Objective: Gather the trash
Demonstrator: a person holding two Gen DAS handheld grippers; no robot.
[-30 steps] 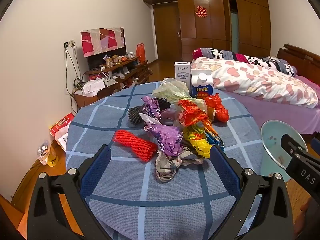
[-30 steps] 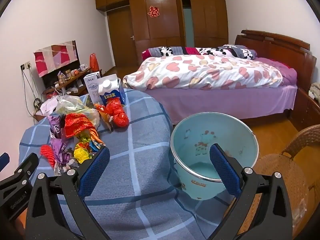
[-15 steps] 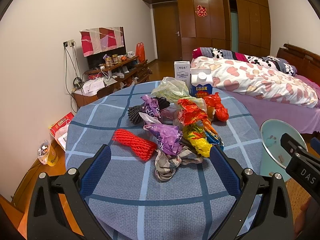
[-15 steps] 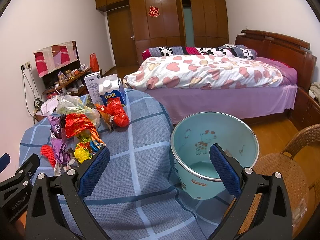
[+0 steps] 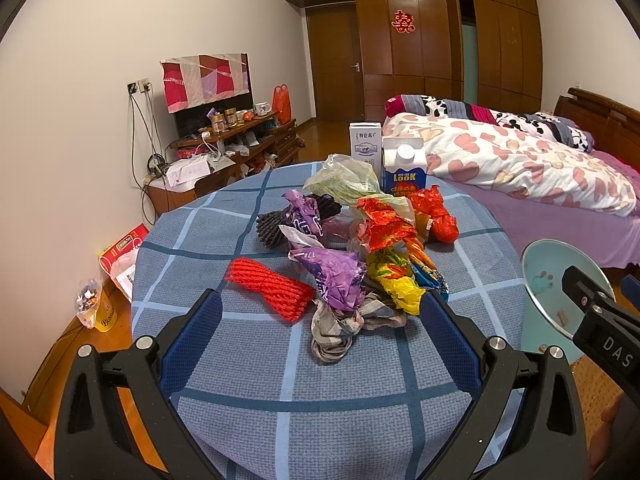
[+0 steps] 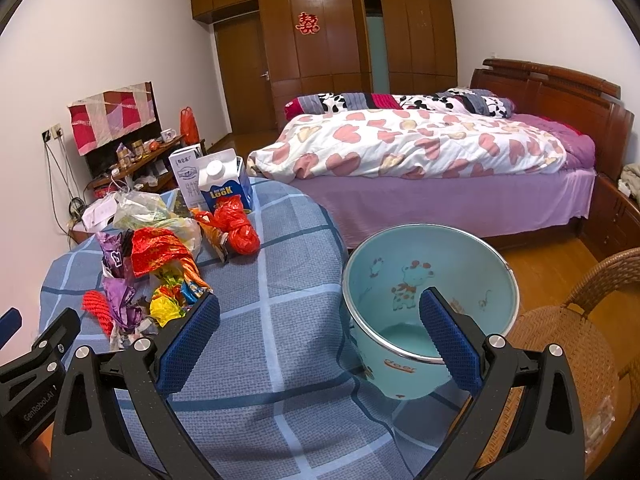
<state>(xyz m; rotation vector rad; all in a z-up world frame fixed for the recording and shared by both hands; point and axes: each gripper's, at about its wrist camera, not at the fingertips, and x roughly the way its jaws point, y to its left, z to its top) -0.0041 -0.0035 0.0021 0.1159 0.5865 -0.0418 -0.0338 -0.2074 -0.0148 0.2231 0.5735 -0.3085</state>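
A pile of crumpled wrappers and bags lies on the round table with the blue checked cloth: a red foam net, purple wrappers, a grey crumpled wrapper, a red bag. Two milk cartons stand behind the pile. My left gripper is open and empty, just short of the pile. My right gripper is open and empty, over the table edge beside the light blue bin. The pile also shows in the right wrist view.
A bed with a heart-print quilt stands behind the table. A wicker chair is right of the bin. A cluttered low TV stand lines the left wall. Bags lie on the floor at the left.
Both grippers stay open. The views have barely shifted; the left gripper has drifted slightly.
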